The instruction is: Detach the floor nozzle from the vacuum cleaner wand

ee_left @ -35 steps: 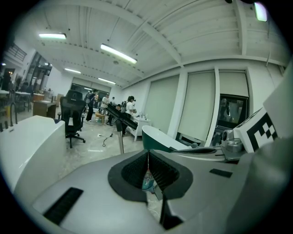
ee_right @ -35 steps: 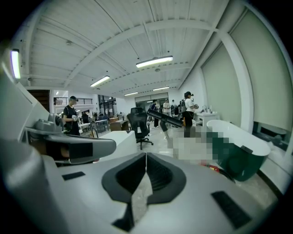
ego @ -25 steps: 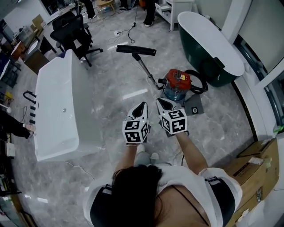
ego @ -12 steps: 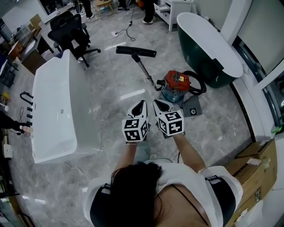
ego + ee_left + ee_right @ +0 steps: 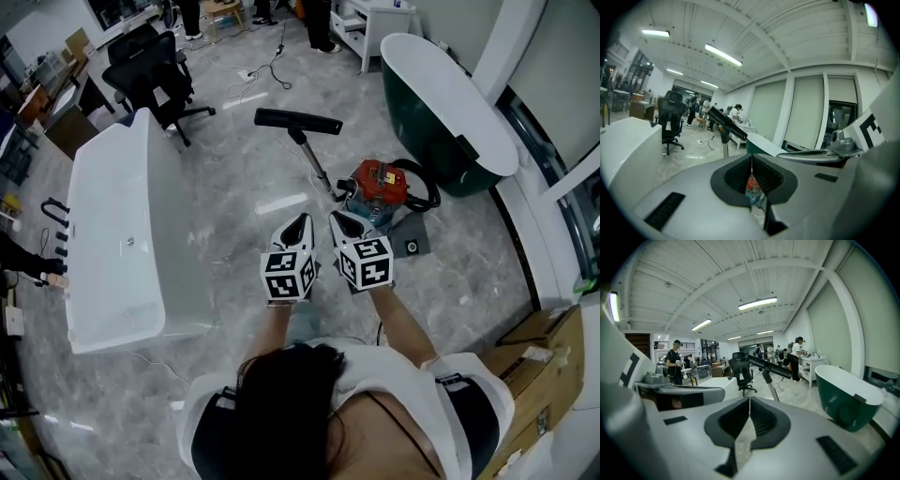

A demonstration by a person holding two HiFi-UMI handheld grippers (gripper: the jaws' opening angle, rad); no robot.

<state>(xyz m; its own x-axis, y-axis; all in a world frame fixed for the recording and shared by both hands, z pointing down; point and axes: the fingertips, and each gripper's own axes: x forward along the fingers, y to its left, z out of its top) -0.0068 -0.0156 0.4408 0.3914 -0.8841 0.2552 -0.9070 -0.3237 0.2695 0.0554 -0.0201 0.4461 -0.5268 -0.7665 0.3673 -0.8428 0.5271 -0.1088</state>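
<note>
The black floor nozzle (image 5: 298, 120) lies on the grey floor, joined to a metal wand (image 5: 315, 161) that slants back to the red and blue vacuum canister (image 5: 380, 185). My left gripper (image 5: 298, 228) and right gripper (image 5: 345, 223) are held side by side in the air, short of the canister, both shut and empty. In the left gripper view, the nozzle (image 5: 726, 123) and wand (image 5: 725, 149) stand beyond the closed left gripper (image 5: 751, 157). The right gripper view shows the nozzle (image 5: 768, 366) ahead of the closed right gripper (image 5: 749, 399).
A white bathtub (image 5: 122, 234) stands at the left and a dark green bathtub (image 5: 441, 103) at the back right. A black office chair (image 5: 150, 70) is behind the white tub. The black hose (image 5: 422, 183) loops by the canister. Cardboard boxes (image 5: 534, 366) sit at the right. People stand far back.
The vacuum and nozzle sit slightly lower and nearer in the head view, as I and both grippers have shifted toward them. Both grippers stay shut.
</note>
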